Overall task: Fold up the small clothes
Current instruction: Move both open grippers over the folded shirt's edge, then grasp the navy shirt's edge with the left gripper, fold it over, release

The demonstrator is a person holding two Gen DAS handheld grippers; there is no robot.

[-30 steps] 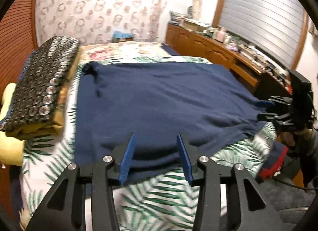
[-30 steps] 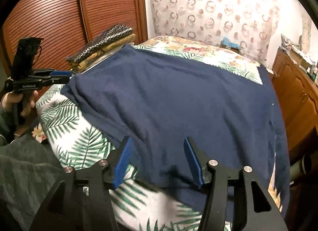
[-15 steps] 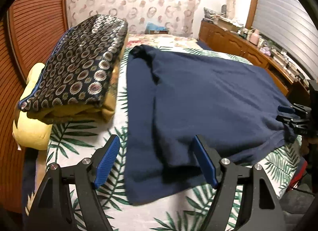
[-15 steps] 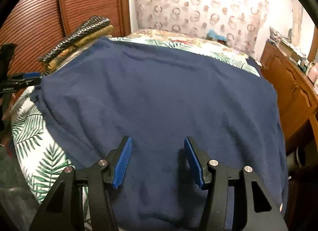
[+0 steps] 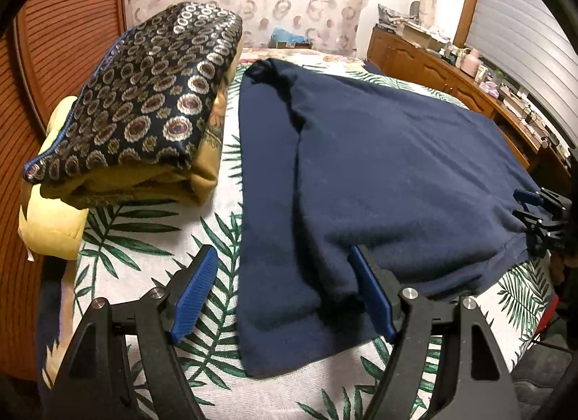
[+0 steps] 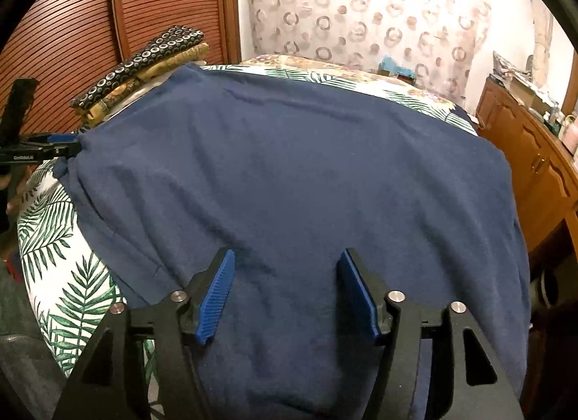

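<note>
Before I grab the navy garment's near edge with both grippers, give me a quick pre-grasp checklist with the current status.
1. Navy garment spread flat on the bed: ok.
2. Left gripper open, nothing pinched: ok.
3. Right gripper empty, its fingers opening: ok.
4. Garment's near corner between the left fingers: ok.
5. Folded patterned pile apart from the garment: ok.
6. Fingers touching cloth: cannot tell.
</note>
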